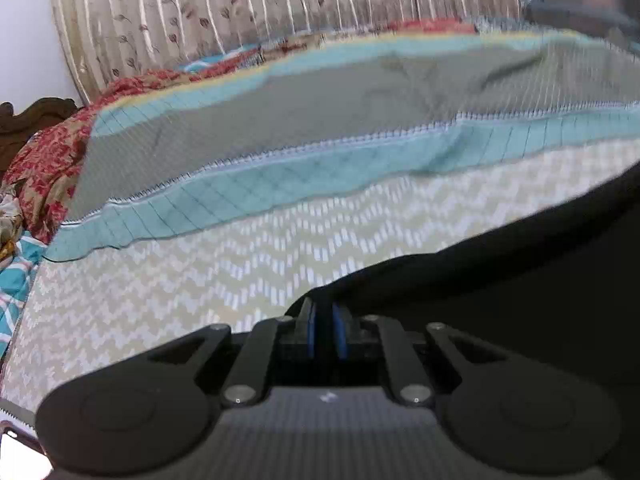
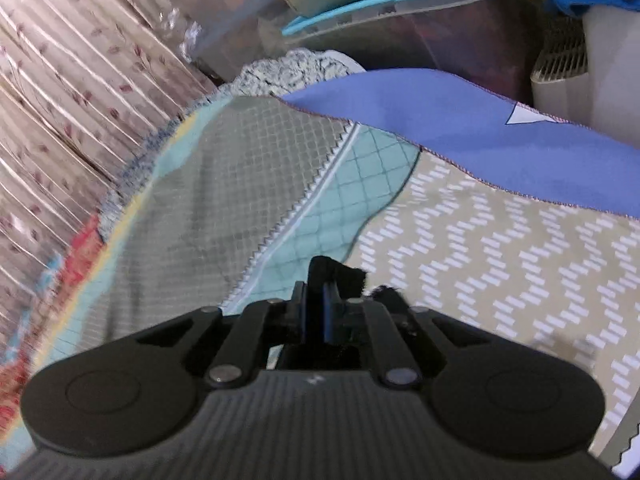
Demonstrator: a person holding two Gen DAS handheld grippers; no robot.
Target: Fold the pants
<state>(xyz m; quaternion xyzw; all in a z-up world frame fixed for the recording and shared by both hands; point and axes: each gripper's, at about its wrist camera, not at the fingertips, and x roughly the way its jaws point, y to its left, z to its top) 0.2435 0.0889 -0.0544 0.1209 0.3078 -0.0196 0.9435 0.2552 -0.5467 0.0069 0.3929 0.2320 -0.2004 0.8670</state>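
Surface: bed (image 1: 168,296) with a beige zigzag cover, quilt (image 1: 248,140) beyond, curtain (image 1: 200,8) behind
Pants: black pants (image 1: 500,264) lie at the near edge of the bed, spreading rightward from the left gripper
Left gripper: left gripper (image 1: 324,320) is closed on the pants' edge
Right gripper: right gripper (image 2: 316,300) is clamped on a small black tuft of the pants; thin bite
Risk: the tuft may slip free if pulled; uneven pulls may skew the fold; blue cloth (image 2: 460,136) nearby may snag

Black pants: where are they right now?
The black fabric pants fill the lower right of the left wrist view over the beige zigzag bedsheet, clamped in the left gripper; the right gripper pinches another edge.
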